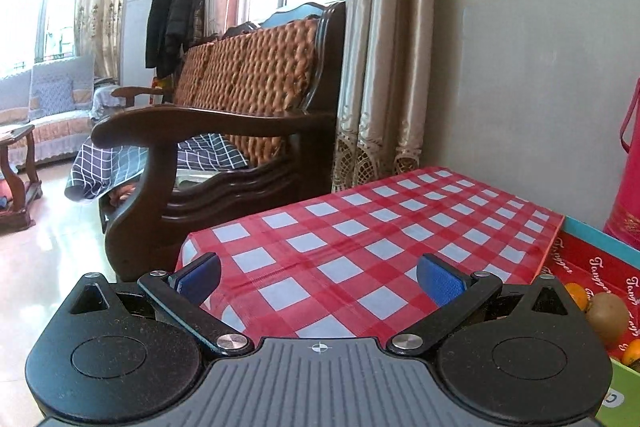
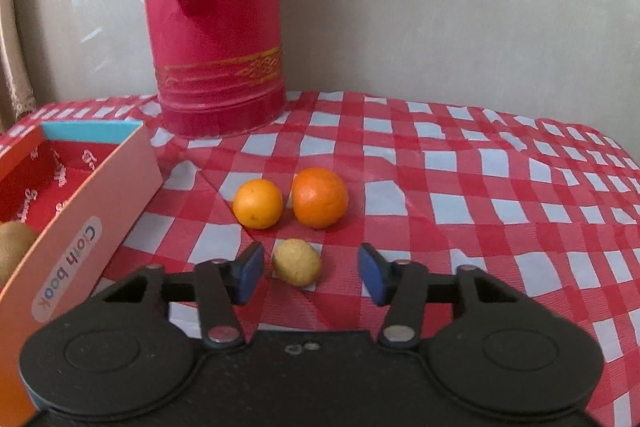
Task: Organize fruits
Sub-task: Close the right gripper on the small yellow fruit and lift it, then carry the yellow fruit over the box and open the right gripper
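Left wrist view: left tongs (image 1: 318,277) spread wide, blue pads (image 1: 438,279) apart with nothing between them, hovering over the bench (image 1: 360,223) in its red-and-white checked cloth. Ahead and to the left of these tongs — a dark wooden armchair (image 1: 224,147) with woven back, curtains (image 1: 384,47) beside it, coats and a hat on a stand (image 1: 176,15) farther off. To the right of these tongs, the cardboard box (image 1: 588,267) with red printed lining, holding a kiwi (image 1: 606,315) and parts of two oranges, one each side of it; only a sliver of the red thermos (image 1: 628,167) at the frame edge.

Right wrist view: loose fruit, unseen from the left wrist. Right tongs (image 2: 311,269) open wide, gripping nothing; a small yellowish fruit (image 2: 297,262) lying on the cloth between the pads, closer to the left pad (image 2: 250,267); contact not discernible. Just beyond the tongs, a smaller orange (image 2: 258,203) and a larger, deeper-coloured orange (image 2: 319,197) side by side, touching or nearly so. Farther ahead, the thermos standing upright against the wall. To the left of these tongs, the same box, its outer wall labelled "Cloth book", with a kiwi (image 2: 14,247) partly visible inside.
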`<state>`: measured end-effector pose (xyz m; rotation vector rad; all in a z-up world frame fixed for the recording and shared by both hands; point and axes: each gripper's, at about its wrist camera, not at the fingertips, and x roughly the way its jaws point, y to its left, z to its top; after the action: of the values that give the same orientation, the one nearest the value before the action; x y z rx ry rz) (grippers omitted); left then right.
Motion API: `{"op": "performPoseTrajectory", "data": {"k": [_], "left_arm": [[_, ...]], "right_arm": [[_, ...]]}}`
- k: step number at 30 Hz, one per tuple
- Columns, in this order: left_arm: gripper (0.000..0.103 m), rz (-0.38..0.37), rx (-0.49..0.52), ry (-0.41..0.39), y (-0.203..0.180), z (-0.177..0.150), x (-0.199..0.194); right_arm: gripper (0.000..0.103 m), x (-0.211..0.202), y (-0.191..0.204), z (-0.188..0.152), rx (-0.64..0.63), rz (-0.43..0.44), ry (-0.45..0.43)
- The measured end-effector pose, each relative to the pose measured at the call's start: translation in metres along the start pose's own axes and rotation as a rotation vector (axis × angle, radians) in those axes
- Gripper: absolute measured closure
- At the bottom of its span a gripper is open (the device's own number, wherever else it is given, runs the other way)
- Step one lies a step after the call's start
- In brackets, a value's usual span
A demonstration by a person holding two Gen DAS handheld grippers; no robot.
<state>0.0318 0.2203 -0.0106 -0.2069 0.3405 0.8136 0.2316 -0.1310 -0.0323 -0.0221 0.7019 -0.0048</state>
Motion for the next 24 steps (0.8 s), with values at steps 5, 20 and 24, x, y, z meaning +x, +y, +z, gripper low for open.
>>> {"op": "performPoseTrajectory", "data": {"k": [5,20,24], "left_arm": [[0.0,0.011,-0.016,0.013,0.007,0.001,0.003],[0.0,0.055,-0.06,0.041,0.026,0.001,0.013],[0.0,0.066,-0.063,0.05,0.03,0.001,0.016]], "right_arm": [[0.085,-0.001,0.005,-0.002,-0.019,0.01,-0.014],[0.085,-0.047,0.028,0.005,-0.069,0.107,-0.144],[0.085,-0.066,0.042,0.005,-0.093,0.204,-0.198]]}}
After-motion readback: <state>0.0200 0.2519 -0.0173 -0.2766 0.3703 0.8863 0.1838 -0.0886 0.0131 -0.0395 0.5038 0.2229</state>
